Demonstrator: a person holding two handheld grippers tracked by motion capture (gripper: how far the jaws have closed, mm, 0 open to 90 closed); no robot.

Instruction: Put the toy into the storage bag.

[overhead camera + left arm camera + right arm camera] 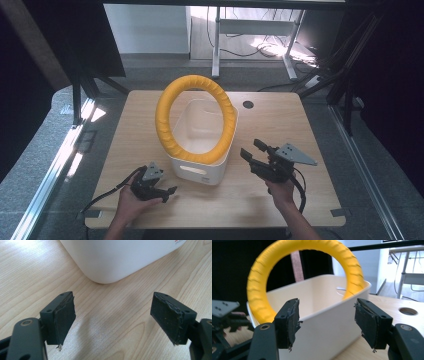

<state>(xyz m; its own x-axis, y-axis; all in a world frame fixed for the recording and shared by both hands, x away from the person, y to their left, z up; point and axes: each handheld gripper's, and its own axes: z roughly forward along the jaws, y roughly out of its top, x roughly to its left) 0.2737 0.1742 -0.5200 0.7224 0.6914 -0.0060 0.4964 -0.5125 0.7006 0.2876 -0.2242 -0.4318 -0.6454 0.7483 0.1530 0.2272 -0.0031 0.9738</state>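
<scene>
With my left gripper (161,192) and right gripper (254,150) both spread and empty, the yellow ring (195,119) stood propped in the white bin (201,172) on the table (280,120), probably light, slightly soft, best pinched at its top arc.

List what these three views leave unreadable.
- The bottom of the big yellow ribbed ring, high view: hidden behind the white plastic bin wall; what it rests on is unclear.
- Red mark on the bin, left gripper view: cut by the top edge.
- Round hole in the wooden table, high view: too small to see inside.
</scene>
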